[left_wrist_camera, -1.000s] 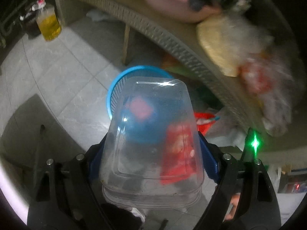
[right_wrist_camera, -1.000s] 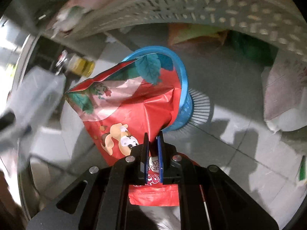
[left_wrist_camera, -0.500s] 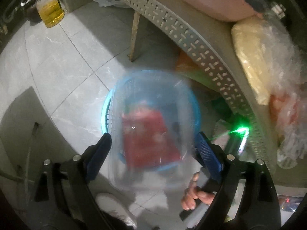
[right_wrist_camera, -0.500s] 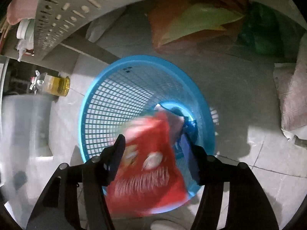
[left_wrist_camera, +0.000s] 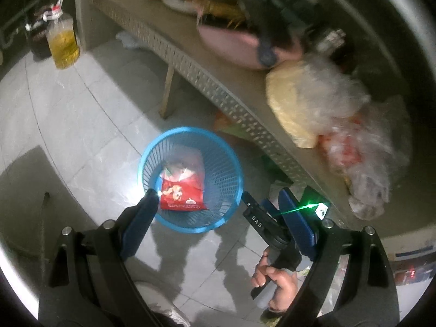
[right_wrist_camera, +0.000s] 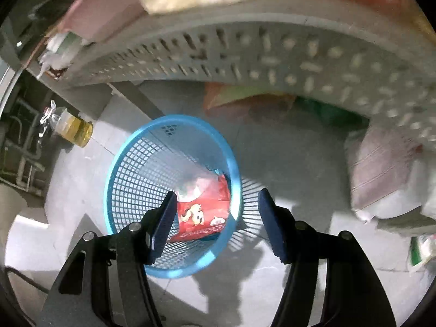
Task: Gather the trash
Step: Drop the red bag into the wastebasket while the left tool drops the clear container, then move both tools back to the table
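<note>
Tabletop clutter [left_wrist_camera: 313, 100] blurred; stuff under red packet [right_wrist_camera: 201, 212] hidden

You have let go of both: the clear plastic tub [left_wrist_camera: 188, 160] and red snack bag [left_wrist_camera: 182, 194] now lie in the blue mesh basket [left_wrist_camera: 231, 163], both jaws wide apart.

The blue basket [left_wrist_camera: 190, 179] stands on the tiled floor [left_wrist_camera: 81, 125] with its mouth open upward, so the way down into it from above is clear; a red snack bag [left_wrist_camera: 182, 194] and a clear plastic tub [left_wrist_camera: 188, 160] already lie at its bottom. Just beyond it the counter [left_wrist_camera: 218, 92] edge overhangs, and its leg [left_wrist_camera: 166, 92] stands behind the basket. Bags [right_wrist_camera: 245, 98] fill the floor under the counter, and a pale sack [right_wrist_camera: 381, 169] blocks the right side. Left of the basket the floor is bare as far as the oil bottle [left_wrist_camera: 63, 44]. In the left wrist view the right hand-held gripper [left_wrist_camera: 261, 212] crowds the basket's right side.
</note>
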A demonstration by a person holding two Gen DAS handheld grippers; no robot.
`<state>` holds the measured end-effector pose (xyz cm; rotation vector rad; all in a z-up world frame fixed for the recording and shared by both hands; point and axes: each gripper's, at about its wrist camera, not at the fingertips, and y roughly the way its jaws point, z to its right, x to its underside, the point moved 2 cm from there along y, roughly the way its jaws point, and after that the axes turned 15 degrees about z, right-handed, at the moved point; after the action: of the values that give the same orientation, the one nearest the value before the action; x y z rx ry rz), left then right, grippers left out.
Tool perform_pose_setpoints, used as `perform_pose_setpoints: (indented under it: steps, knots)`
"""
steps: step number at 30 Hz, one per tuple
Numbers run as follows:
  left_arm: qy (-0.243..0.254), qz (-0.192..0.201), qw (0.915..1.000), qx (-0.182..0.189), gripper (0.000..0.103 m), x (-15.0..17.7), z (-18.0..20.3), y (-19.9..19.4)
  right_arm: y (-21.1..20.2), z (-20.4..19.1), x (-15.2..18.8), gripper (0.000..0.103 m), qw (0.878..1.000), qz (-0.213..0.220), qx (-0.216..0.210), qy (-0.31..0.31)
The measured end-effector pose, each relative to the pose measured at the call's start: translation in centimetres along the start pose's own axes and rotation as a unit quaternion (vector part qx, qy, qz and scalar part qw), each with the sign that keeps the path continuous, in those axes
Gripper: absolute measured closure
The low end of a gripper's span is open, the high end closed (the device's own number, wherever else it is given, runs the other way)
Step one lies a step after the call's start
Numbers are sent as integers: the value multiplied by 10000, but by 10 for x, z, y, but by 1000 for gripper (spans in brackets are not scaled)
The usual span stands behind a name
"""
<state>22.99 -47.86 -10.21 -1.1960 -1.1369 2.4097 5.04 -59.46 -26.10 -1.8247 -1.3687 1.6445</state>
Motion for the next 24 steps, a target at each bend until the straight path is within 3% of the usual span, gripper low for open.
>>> perform_pose_setpoints:
  steps: [8,14,18,24]
  knots:
    - [491,777,9958,-37,13,25,-3,-112,-80,0,19,41,9988,247,-196,-376]
    - [403,1257,9912,-63,9,65,-8,-183,-147,-3,37,32,9953,454,-451,-723]
    - [173,1437,9894,64,9,95,-13,-221,-194,-13,46,32,9899,563,-663,-1118]
    - [-33,2098,9777,25,9,137,-29,-288,-250,-44,42,30,9780,686,-1304,-1477]
